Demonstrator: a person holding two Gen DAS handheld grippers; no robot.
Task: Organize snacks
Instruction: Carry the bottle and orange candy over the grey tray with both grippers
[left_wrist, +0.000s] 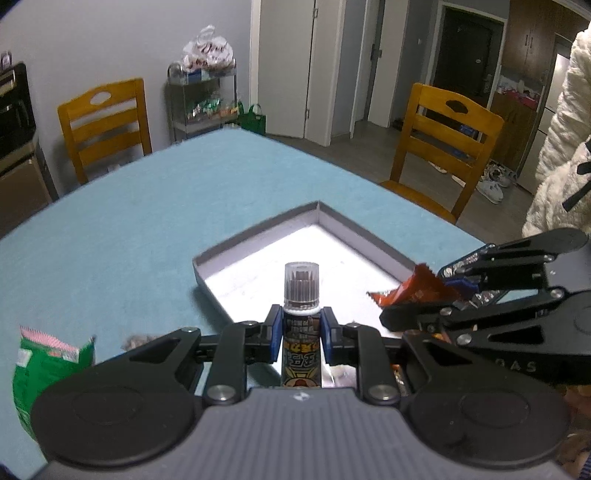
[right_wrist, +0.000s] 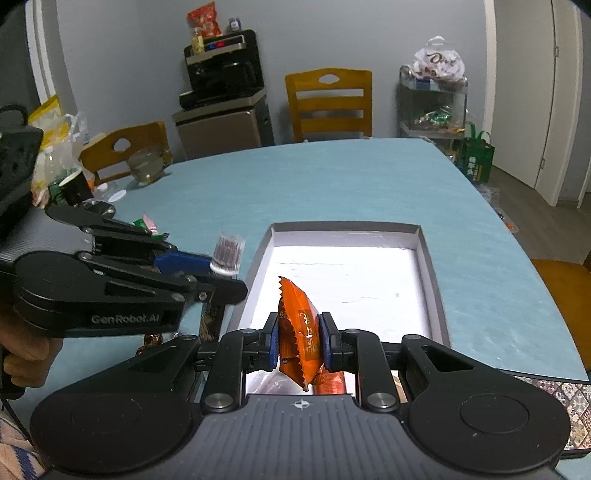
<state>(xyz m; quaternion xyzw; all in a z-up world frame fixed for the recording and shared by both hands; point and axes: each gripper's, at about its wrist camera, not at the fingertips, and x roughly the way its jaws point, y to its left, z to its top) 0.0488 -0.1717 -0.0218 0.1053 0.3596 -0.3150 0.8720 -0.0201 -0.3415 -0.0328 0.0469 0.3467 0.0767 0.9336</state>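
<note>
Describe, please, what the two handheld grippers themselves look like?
The left gripper and the right gripper match: black linkage arms with silver rivets, blue finger pads, and a ribbed grey body with round black discs. The left one carries white "GenRobot.AI" lettering on its side.

I see a table (right_wrist: 332, 184) covered in light-blue cloth. A shallow grey box lid (right_wrist: 430, 280) with a white floor sits on it. At its far left corner stand 1 glass bowl (right_wrist: 146, 168) and 1 dark cup (right_wrist: 75, 188); a green packet (left_wrist: 44, 365) lies near the left edge.
</note>
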